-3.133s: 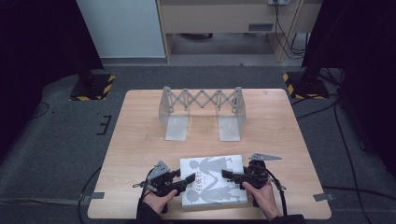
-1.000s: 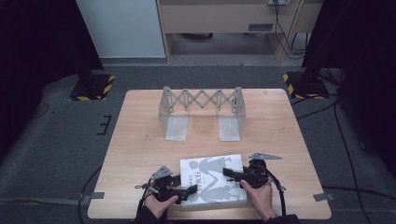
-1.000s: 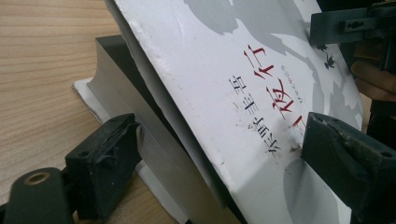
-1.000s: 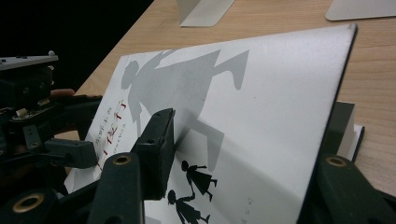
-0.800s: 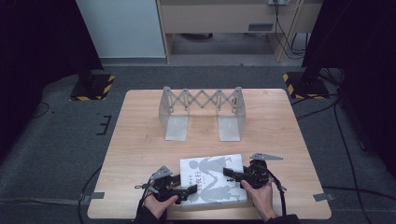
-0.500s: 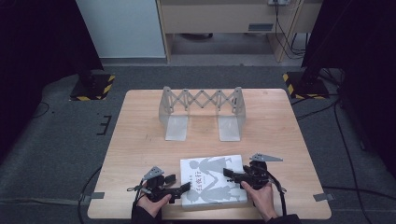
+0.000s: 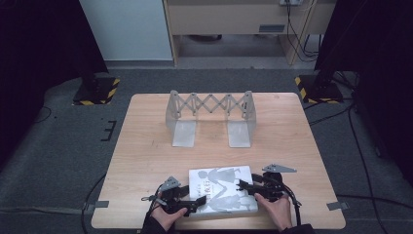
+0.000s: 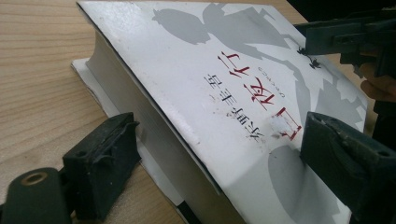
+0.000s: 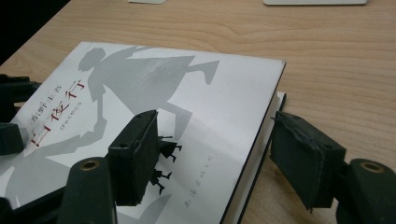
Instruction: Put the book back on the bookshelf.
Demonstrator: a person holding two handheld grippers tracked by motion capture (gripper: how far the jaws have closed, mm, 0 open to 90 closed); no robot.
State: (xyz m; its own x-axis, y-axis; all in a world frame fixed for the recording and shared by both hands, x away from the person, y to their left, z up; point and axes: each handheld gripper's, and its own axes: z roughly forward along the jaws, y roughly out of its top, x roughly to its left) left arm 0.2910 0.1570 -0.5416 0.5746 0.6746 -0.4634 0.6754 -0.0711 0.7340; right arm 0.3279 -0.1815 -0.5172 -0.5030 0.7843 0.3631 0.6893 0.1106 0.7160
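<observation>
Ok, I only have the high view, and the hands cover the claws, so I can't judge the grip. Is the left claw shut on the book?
Observer: No. In the left gripper view the left claw is open. One jaw is over the white cover of the book, the other low beside its page edges, near the table.
Operator: And the right one?
Observer: The right claw is open too, straddling the book's opposite edge. One jaw is above the cover and the other is out over bare wood.
</observation>
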